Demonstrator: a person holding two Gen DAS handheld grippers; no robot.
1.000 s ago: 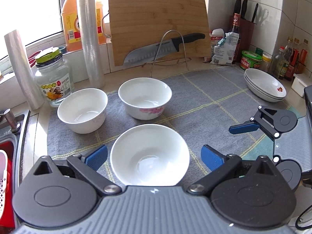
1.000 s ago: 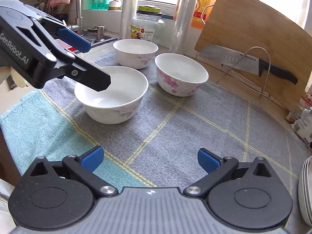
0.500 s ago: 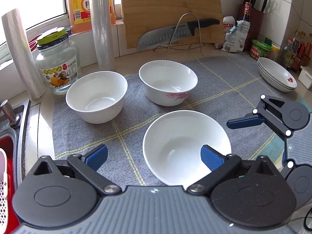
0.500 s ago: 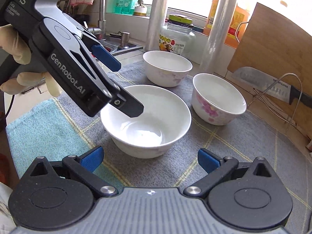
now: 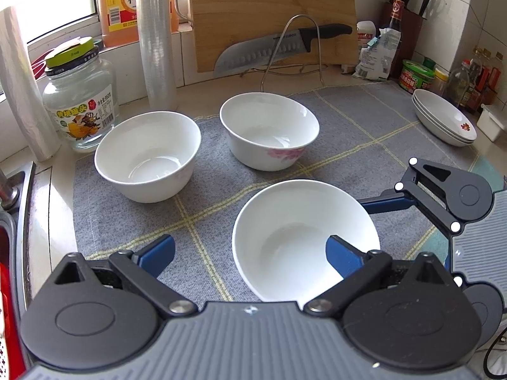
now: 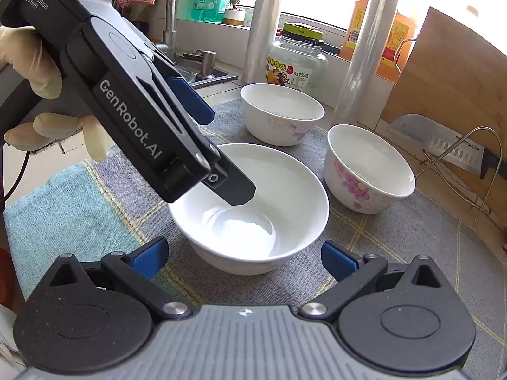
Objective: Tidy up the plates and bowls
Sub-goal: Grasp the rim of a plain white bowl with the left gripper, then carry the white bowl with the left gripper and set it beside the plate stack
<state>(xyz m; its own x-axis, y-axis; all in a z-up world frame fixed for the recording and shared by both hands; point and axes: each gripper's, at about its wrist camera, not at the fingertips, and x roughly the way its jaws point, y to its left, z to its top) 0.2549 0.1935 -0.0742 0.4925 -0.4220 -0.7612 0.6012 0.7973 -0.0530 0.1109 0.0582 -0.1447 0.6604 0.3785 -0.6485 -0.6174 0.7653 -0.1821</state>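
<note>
Three white bowls stand on a grey checked mat (image 5: 348, 133). The nearest bowl (image 5: 301, 237) (image 6: 253, 209) lies between both grippers. My left gripper (image 5: 250, 253) is open; its right finger hangs over that bowl's inside and its left finger stays outside the rim. In the right wrist view one left-gripper finger (image 6: 237, 190) dips into the bowl. My right gripper (image 6: 244, 259) is open, just short of the bowl's rim, and holds nothing. Behind stand a plain bowl (image 5: 147, 155) and a pink-flowered bowl (image 5: 269, 129). A stack of plates (image 5: 443, 120) sits at the far right.
A knife (image 5: 279, 44) rests on a wire rack before a leaning cutting board (image 5: 272, 9). A glass jar (image 5: 79, 95), two film rolls and an oil bottle line the window sill. A sink (image 6: 202, 72) lies left; condiment bottles (image 5: 475, 76) crowd the right corner.
My left gripper shifted left and forward, so the near bowl went from between its fingers to under the right finger. My right gripper closed in on that bowl.
</note>
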